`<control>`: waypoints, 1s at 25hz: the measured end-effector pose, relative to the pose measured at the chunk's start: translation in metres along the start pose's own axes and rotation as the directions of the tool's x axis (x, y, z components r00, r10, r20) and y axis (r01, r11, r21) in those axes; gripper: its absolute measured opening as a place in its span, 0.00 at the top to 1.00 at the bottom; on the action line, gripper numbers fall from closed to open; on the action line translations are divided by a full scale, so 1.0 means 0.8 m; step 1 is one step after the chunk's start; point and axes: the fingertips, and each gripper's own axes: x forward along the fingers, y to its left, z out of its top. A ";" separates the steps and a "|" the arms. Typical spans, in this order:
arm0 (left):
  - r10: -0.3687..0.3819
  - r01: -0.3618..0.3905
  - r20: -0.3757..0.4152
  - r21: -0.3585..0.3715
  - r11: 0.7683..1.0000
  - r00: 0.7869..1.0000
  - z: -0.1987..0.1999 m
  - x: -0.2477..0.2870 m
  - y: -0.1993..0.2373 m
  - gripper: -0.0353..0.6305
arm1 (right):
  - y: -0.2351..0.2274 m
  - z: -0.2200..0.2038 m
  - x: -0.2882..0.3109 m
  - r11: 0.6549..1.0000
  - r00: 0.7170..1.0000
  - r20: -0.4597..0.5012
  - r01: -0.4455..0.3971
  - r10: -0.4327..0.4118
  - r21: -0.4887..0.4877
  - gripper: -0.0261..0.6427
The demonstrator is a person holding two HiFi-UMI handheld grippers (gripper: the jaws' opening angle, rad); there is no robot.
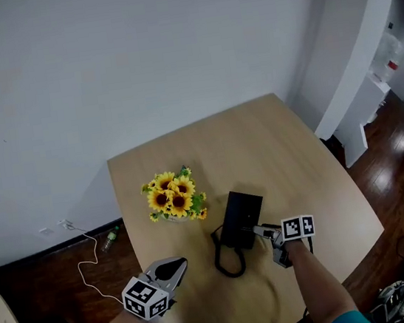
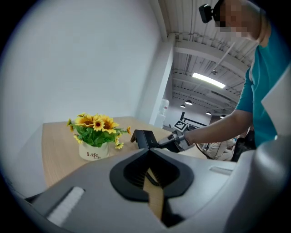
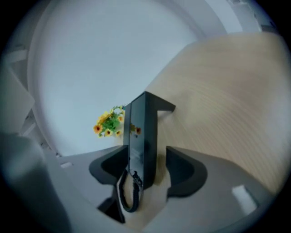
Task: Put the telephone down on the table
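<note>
Telephone (image 1: 241, 218) on table (image 1: 282, 146), flower pot (image 1: 175, 195) beside it at left; cord (image 1: 229, 259) before it

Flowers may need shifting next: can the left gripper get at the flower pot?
Probably yes: only bare table lies between the left gripper and the flower pot; the telephone sits aside.

- The head view looks steeply down on the table (image 1: 282, 146) from high up.
- The left gripper view looks low across it from the near edge.
- The right gripper view sits close by the telephone (image 3: 143, 136).
- All show the flowers (image 1: 173, 194).
</note>
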 end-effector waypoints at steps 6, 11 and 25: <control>-0.043 0.043 0.051 0.012 0.999 0.998 0.015 -0.059 -0.025 0.94 | 0.133 -0.096 -0.057 0.971 0.975 0.059 -0.205 0.213 -0.122 0.92; -0.090 0.088 0.077 0.024 0.996 0.993 0.015 -0.116 -0.049 0.94 | 0.261 -0.165 -0.089 0.920 0.936 0.036 -0.336 0.350 -0.202 0.96; -0.075 0.058 0.184 0.100 0.993 0.980 0.007 -0.253 -0.207 0.94 | 0.375 -0.286 -0.243 0.844 0.923 0.130 -0.264 0.361 -0.467 0.96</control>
